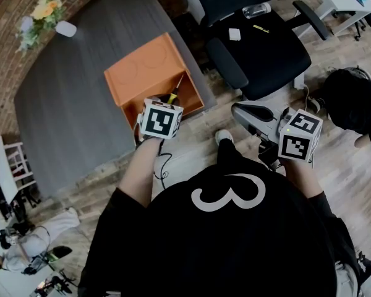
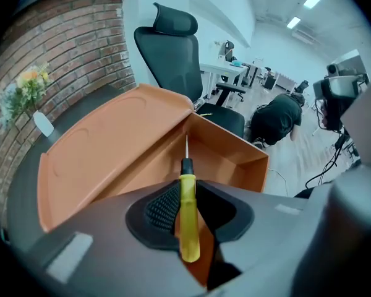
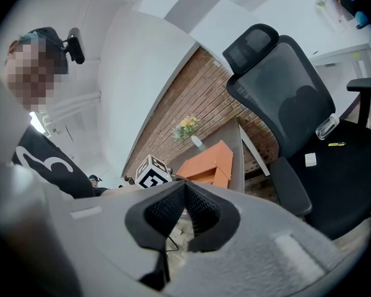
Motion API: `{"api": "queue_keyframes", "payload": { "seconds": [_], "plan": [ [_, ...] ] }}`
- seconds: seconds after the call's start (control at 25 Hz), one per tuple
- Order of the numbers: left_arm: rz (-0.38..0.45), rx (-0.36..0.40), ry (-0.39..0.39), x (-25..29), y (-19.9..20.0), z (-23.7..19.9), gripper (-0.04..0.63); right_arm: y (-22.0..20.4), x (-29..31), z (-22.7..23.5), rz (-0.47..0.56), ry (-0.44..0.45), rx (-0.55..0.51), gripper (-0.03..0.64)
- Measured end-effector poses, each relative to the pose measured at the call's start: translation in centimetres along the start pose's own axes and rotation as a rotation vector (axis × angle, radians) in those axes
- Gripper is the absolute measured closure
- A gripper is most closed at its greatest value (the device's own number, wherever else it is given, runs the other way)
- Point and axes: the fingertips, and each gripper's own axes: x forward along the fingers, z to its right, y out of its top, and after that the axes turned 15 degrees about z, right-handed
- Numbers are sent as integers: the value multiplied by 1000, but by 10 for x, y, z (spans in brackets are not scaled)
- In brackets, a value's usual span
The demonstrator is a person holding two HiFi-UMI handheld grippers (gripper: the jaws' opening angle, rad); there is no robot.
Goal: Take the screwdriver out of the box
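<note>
flowers: small vase of flowers (image 1: pixel 46 11) by the brick wall, 10 o'clock from the box.
table: gray top (image 1: pixel 62 110); the box sits near its 3 o'clock edge.
box: orange (image 1: pixel 145 73), lid swung open toward 11 o'clock.
screwdriver: (image 2: pixel 187 184) yellow handle, thin shaft pointing to 12 o'clock over the open box; in head view at the box's 5 o'clock corner.
my left gripper: (image 2: pixel 187 218) clamped on the yellow handle.
chair: black office chair (image 1: pixel 260 48), 3 o'clock of the box.
my right gripper: (image 3: pixel 184 212) pads together, nothing between them, 3 o'clock from my left, well apart from the box.
</note>
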Motion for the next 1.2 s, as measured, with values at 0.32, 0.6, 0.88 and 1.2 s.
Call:
{"api": "queue_keyframes", "payload": {
  "seconds": [0.32,0.6,0.88,1.2],
  "plan": [
    [170,221,60,-35,39,6,496,-8,-1,-21,-1,5,-34,615],
    [362,188,66,-92,65,20,497,-7,-7,-49,26,14,-77,615],
    [594,10,-15,-171,77,46,497,-2,-8,-90,77,43,-142,615],
    [784,-120,-161,-242,76,84,495,-2,-14,-133,144,71,-207,615]
  ]
}}
